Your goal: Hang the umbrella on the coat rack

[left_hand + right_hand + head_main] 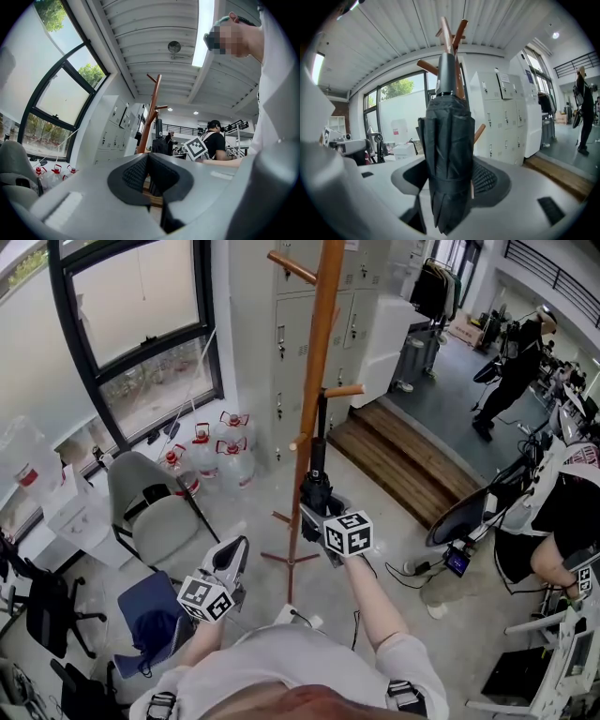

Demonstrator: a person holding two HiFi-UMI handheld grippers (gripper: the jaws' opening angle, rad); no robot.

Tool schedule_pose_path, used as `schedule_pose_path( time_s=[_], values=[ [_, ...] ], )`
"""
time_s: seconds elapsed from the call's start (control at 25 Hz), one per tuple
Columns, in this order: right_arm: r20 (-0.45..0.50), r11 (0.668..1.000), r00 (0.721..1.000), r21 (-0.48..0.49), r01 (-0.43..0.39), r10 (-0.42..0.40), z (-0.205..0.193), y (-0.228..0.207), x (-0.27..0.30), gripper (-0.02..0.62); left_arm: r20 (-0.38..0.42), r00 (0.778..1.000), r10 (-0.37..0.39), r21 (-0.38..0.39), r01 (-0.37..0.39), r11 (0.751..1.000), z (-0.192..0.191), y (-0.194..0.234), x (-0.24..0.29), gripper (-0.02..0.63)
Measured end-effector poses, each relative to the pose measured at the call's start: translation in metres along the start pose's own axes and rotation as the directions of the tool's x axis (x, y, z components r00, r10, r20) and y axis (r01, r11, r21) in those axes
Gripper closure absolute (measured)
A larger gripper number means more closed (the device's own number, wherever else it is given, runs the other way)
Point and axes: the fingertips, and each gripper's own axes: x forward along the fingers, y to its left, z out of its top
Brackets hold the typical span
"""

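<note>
Beside the pole of the wooden coat rack, the folded black umbrella is being held upright, clear of the floor, with its upper end reaching just under a lower peg; whether it is touching the pole cannot be told. The right tongs are gripping the umbrella about its wrapped canopy, and in the right gripper view the ribbed pads are pressing on either side of the umbrella while the coat rack is rising directly behind it. The left tongs are hovering lower and to the left, well apart from the rack; in the left gripper view the left tongs are showing their tips meeting with nothing between them, and the coat rack is standing ahead. Behind the rack, grey lockers are lining the wall, while water jugs and a chair are sitting below the window.
</note>
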Motion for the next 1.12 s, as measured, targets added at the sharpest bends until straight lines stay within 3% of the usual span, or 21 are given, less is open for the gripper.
schedule_pose_path(
  time_s=[0.16,0.32,0.64,0.76,1.04,1.12],
  values=[
    [0.018,1.0,1.0,0.002,0.022,-0.022,0.003,-0.001,-0.001,0.337,0.001,1.0,-0.004,0.0,0.004,1.0,-0.001,-0.003,0.0,0.597],
    [0.017,0.998,0.998,-0.031,0.062,-0.062,0.009,-0.003,-0.002,0.263,0.0,1.0,-0.006,0.0,0.006,1.0,-0.001,-0.003,0.0,0.597],
    [0.093,0.988,0.989,-0.093,0.123,-0.114,0.026,0.013,-0.025,0.259,-0.002,1.0,-0.009,0.002,0.009,1.0,-0.002,-0.004,0.002,0.597],
    [0.141,0.985,0.984,-0.111,0.128,-0.112,0.031,0.029,-0.039,0.259,-0.002,1.0,-0.012,0.006,0.012,1.0,-0.003,-0.005,0.003,0.597],
    [0.26,0.995,0.965,-0.085,0.054,-0.03,0.036,0.069,-0.072,0.261,0.001,1.0,-0.005,0.054,0.005,0.999,0.001,-0.006,0.0,0.597],
    [0.304,0.994,0.952,-0.09,0.068,-0.037,0.036,0.074,-0.084,0.29,0.005,1.0,-0.005,0.071,0.004,0.997,0.002,-0.008,0.0,0.597]
  ],
)
